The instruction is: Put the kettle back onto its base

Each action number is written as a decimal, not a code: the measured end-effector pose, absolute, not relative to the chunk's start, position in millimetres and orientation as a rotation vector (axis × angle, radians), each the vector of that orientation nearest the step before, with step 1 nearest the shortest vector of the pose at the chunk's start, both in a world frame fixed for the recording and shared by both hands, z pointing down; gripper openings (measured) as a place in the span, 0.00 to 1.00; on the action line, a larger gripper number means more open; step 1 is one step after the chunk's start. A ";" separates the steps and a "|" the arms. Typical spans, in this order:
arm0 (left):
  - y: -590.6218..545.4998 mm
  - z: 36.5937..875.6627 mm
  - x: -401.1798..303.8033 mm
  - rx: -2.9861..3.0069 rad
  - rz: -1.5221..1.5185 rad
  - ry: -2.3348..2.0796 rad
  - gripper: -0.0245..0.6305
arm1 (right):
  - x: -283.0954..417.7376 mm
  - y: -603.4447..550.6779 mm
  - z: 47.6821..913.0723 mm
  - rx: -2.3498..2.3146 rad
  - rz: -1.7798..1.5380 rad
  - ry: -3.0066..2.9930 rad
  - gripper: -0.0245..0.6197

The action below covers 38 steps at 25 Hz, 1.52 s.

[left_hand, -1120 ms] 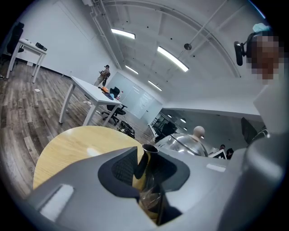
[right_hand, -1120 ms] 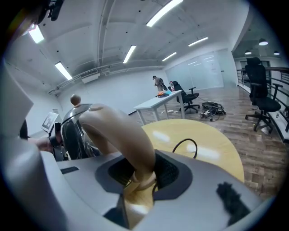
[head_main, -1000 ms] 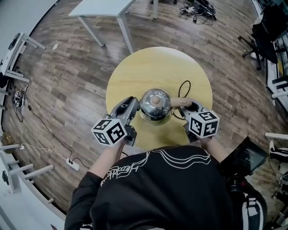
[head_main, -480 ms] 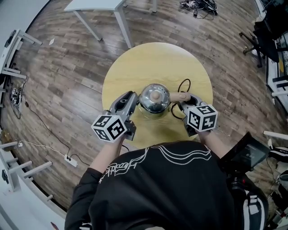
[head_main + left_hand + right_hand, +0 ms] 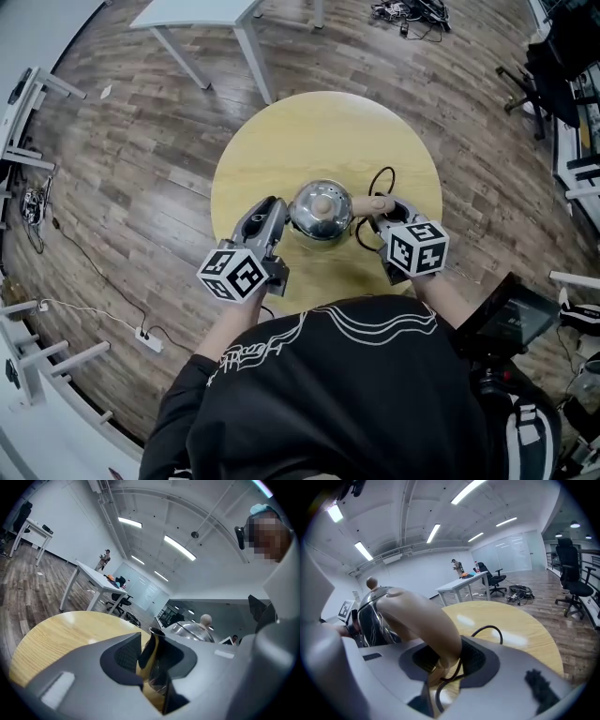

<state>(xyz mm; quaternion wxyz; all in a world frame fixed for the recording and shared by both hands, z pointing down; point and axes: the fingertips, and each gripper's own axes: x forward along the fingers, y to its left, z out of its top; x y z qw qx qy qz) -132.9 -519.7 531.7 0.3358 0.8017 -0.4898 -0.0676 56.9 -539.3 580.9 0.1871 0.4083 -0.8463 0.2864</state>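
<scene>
Grey left gripper (image 5: 157, 657): clamped on the kettle's spout (image 5: 153, 638), which stands between its jaws; it points nearly level.
Right gripper (image 5: 450, 659): clenched on the beige handle (image 5: 424, 620), tilted downward.
Kettle (image 5: 321, 211): steel and upright, carried between both grippers over the near middle of the table, with its knob (image 5: 322, 203) on top.
Base: hidden beneath the kettle body, so it cannot be told whether the kettle is already seated.
Cord (image 5: 488, 627): loops on the table just beyond the handle.
Table (image 5: 319, 131): round pale wood, bare on its far half.
Step in hand: probably the last lowering onto the base.
Doing it well: keep the kettle level and both grips even, centre it over the base, and sink it straight. Keep the cord out from under it, and let go only once it rests flat.
Since a second ago: the kettle looks smaller and lower in the head view. The dark rim that showed below it is now covered, and both grips are unchanged.
</scene>
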 end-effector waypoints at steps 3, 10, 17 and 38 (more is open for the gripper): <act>-519.8 531.9 -134.3 2.082 -0.205 -1.285 0.15 | 58.0 -538.8 580.4 1.188 0.816 -2.401 0.23; -511.6 530.0 -151.7 2.007 -0.321 -1.328 0.38 | 70.5 -533.3 577.4 1.268 0.810 -2.404 0.34; -475.4 534.3 -168.8 1.962 -0.379 -1.340 0.39 | 75.0 -495.0 581.8 1.306 0.849 -2.390 0.35; -176.4 415.8 -83.3 2.413 -0.012 -0.847 0.04 | -5.1 -186.8 439.8 0.847 0.912 -2.725 0.05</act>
